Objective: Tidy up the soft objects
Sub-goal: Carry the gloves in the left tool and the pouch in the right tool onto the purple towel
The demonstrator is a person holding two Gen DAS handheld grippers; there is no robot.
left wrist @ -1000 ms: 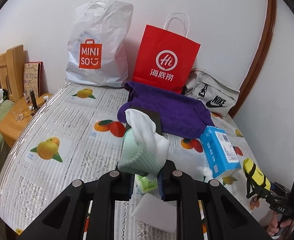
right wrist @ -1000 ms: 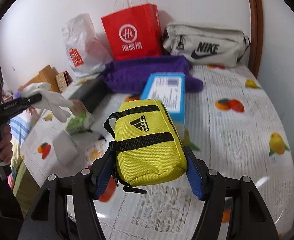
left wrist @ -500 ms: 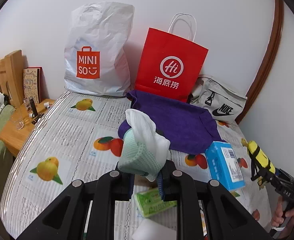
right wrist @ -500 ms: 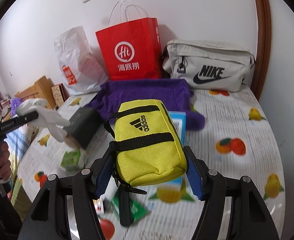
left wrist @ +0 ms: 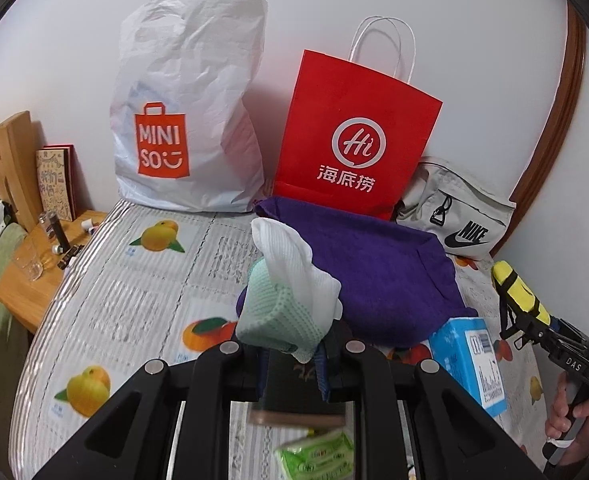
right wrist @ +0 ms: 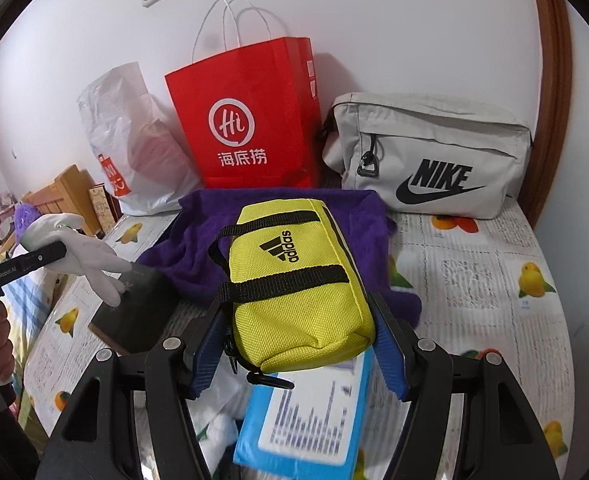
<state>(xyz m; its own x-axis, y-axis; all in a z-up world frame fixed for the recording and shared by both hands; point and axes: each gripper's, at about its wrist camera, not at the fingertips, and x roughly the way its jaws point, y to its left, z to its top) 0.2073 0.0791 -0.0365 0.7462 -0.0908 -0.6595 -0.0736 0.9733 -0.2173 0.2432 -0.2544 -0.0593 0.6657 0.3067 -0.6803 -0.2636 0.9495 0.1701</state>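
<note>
Fruit-printed bedding [left wrist: 106, 312] covers the bed on which everything lies, with a white wall behind. Over it the left gripper [left wrist: 290, 360] is clamped tight on a white glove [left wrist: 290, 292] with a pale green cuff, whose fingers flop upward, while the right gripper [right wrist: 300, 340] has its jaws pressed against both sides of a yellow Adidas pouch [right wrist: 294, 280], held clear of the bed. Both hang above the near clutter: a dark box [right wrist: 134, 312], a blue carton [left wrist: 470, 360] and a green tissue pack [left wrist: 318, 456]. Beyond lies a purple towel [left wrist: 374, 272], and against the wall stand a white Miniso bag [left wrist: 190, 120], a red paper bag [left wrist: 354, 136] and a grey Nike bag [right wrist: 434, 156]. Likely both items are headed for one of those bags, so each should be carried high enough to clear the towel and lowered through an open mouth before release; the limp glove may snag on a rim. Open room lies over the bedding left of the towel; the bed's left edge drops to a wooden nightstand [left wrist: 26, 280].
</note>
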